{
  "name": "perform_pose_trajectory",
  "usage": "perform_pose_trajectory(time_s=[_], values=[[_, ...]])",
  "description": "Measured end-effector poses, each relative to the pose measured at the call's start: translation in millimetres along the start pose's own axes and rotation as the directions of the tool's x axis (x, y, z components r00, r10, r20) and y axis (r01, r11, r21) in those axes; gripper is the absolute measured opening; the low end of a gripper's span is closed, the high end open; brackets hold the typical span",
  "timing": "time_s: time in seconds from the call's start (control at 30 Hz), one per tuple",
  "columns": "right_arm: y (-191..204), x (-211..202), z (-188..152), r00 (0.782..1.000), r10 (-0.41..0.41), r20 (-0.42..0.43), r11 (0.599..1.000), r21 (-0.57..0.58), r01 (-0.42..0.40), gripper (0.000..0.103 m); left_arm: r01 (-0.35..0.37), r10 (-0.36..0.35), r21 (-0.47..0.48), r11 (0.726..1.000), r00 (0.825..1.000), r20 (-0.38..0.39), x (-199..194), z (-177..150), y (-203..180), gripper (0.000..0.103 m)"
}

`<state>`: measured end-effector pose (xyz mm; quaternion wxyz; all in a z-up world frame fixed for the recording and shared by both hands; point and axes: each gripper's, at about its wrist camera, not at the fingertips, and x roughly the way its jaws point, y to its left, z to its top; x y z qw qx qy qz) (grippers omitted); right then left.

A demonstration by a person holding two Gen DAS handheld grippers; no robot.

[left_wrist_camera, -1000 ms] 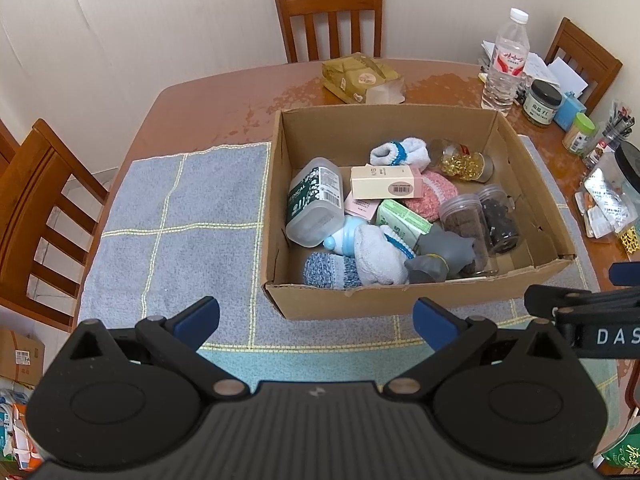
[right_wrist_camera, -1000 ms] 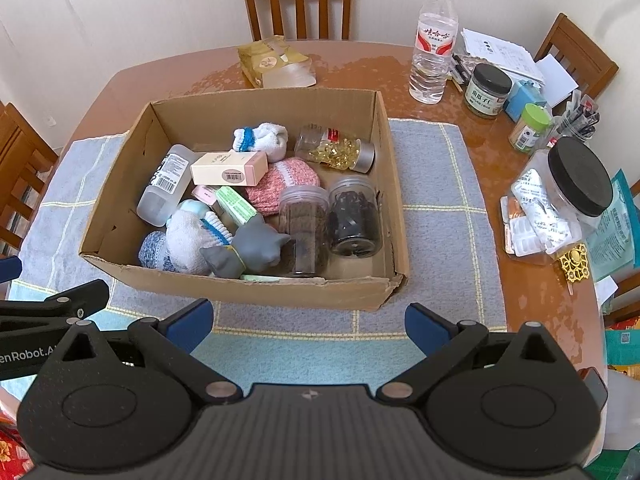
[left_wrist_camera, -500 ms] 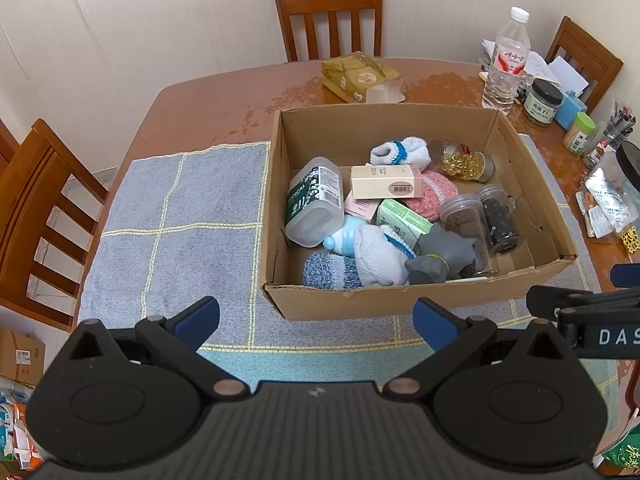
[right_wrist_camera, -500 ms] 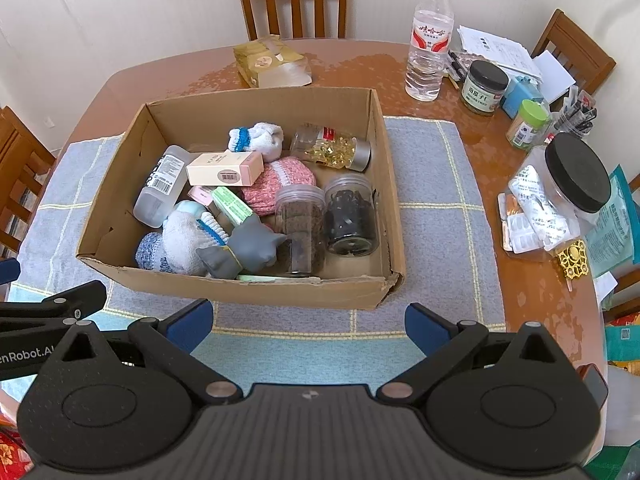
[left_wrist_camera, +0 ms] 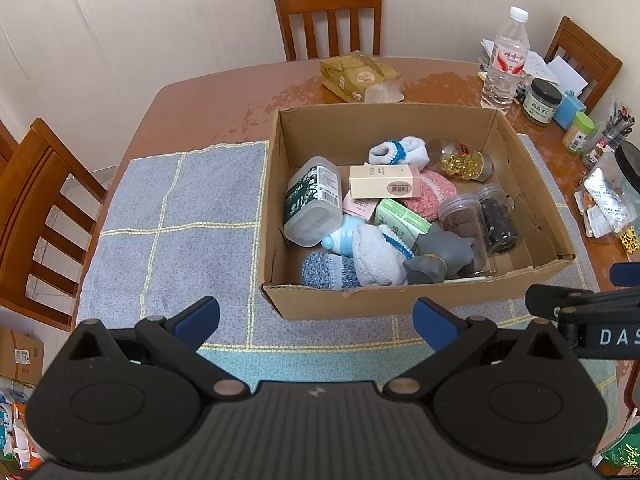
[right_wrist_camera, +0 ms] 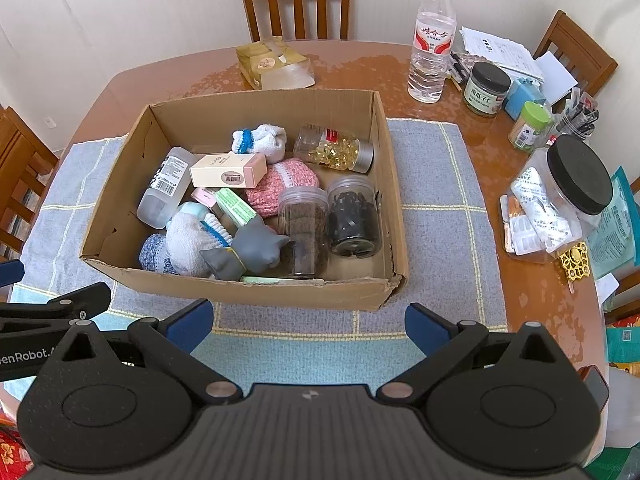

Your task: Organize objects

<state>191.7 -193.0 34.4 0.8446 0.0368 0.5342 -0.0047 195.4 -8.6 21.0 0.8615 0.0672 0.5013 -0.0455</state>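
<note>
A brown wooden table point(right_wrist_camera: 352, 64) filled the room, with a blue-grey checked cloth point(left_wrist_camera: 188, 216) spread across its near half. Wooden chairs stood around it: one at the far side point(left_wrist_camera: 326, 12), another at the left point(left_wrist_camera: 36, 208). A yellow packet point(right_wrist_camera: 272, 64) lay on the bare wood at the far edge. On the right stood a water bottle point(right_wrist_camera: 432, 40), a dark-lidded jar point(right_wrist_camera: 486, 88), a green-capped bottle point(right_wrist_camera: 530, 126), loose papers point(right_wrist_camera: 496, 46) and a big clear jar with a black lid point(right_wrist_camera: 560, 196).
</note>
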Motion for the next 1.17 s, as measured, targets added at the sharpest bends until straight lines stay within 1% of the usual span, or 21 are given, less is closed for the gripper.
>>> perform_pose_trajectory(time_s=[1.17], values=[[-1.2,-3.4,0.3,1.000,0.002,0.006,1.000,0.013,-0.002,0.103,0.007,-0.007,-0.001,1.000,1.000,-0.001,-0.1,1.8,-1.0,0.102]])
